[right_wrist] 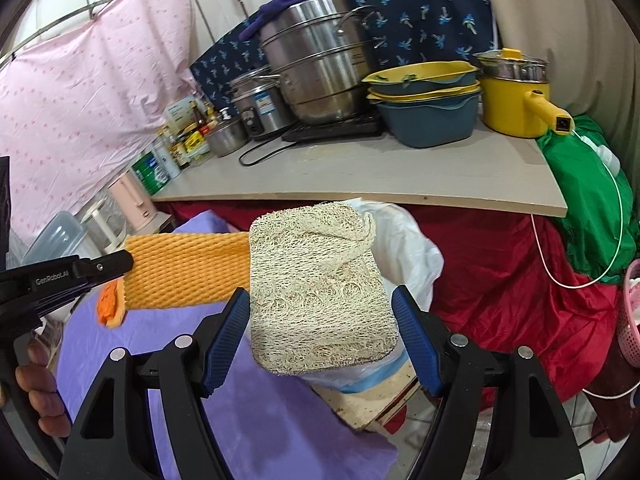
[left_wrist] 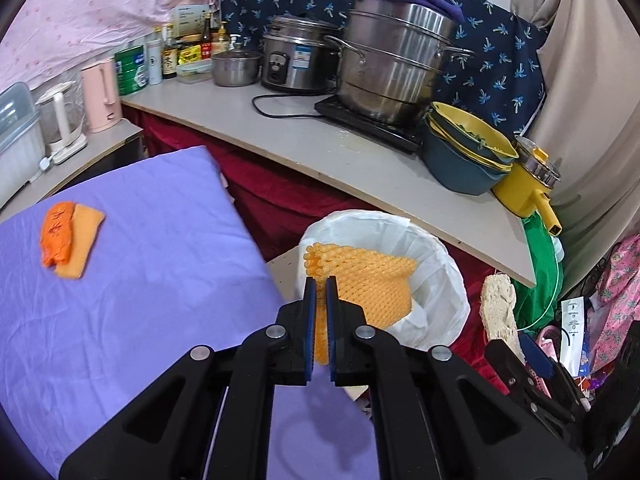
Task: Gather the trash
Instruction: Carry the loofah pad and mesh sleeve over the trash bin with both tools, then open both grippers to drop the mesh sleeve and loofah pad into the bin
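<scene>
while both grippers hang over the bin, the step in hand looks like the drop, and the aim matters more than speed. the left gripper [left_wrist: 320, 284] is clenched flat on the edge of an orange foam net [left_wrist: 372, 292], whose free end hangs above the mouth of the white-lined trash bin [left_wrist: 444, 280]. the right gripper [right_wrist: 320, 300] grips a loofah pad [right_wrist: 320, 292] across its width, pads pressing on both sides, with the bin's liner [right_wrist: 412, 256] showing just behind and below it. to do this well, i would bring each piece over the middle of the opening before letting go, as the net is light and could catch the rim or slide onto the purple cloth [left_wrist: 140, 280]. releasing one at a time seems safer, since the two pieces crowd each other in the right wrist view.

more trash waits: an orange wrapper [left_wrist: 58, 236] lies on a yellow sponge-like piece [left_wrist: 84, 240] on the cloth, well apart from the bin.

hard to judge: the bin's inside is hidden by the net and the loofah, so its fill cannot be told. the loofah covers most of the rim in the right view, and how high either piece hangs above the opening is unclear.
</scene>
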Demonstrator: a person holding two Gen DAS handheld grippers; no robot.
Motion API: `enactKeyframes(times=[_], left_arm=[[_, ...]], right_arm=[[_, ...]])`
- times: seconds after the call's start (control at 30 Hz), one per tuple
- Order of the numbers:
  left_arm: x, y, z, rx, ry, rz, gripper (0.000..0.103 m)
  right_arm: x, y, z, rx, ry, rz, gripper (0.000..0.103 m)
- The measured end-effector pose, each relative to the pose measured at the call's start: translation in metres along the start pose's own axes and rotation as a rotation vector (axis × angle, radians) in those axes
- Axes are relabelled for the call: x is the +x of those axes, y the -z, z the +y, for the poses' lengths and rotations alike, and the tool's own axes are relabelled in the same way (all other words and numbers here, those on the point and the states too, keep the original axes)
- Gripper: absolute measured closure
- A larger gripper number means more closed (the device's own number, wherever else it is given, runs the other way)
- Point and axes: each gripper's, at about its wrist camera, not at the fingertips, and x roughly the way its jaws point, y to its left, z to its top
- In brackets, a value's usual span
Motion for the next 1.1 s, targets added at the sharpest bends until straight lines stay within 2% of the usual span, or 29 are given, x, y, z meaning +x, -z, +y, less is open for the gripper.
enactKeyframes(times=[0.17,0.5,0.53,0.6,0.63,0.67,1.1], left_arm=[[0.026,-0.012,-0.017,0.009,0.011,0.019,0.099],[0.067,-0.026,-0.041,0.048,0.002,0.024,0.096],[0.069,-0.027,-0.041,0.049,0.0,0.022,0.094],[0.071,-0.029,-0.039,0.045,-0.01,0.016,0.076],[0.07,-0.03,-0.036,0.037,-0.015,0.003,0.062],[0.068,-0.03,-0.033,0.031,-0.024,-0.015,0.059],[0.06,-0.023,0.015,-0.024,-0.082,-0.01,0.059]], right_arm=[[0.011,-0.008,-0.017,0.037,0.018,0.0,0.033],[0.036,-0.017,-0.025,0.046,0.037,0.007,0.033],[0.038,-0.018,-0.025,0.047,0.038,0.008,0.033],[0.042,-0.02,-0.025,0.046,0.04,0.009,0.033],[0.044,-0.021,-0.025,0.045,0.04,0.01,0.033],[0.046,-0.022,-0.024,0.043,0.04,0.012,0.033],[0.079,-0.033,-0.005,0.028,0.007,0.037,0.033]])
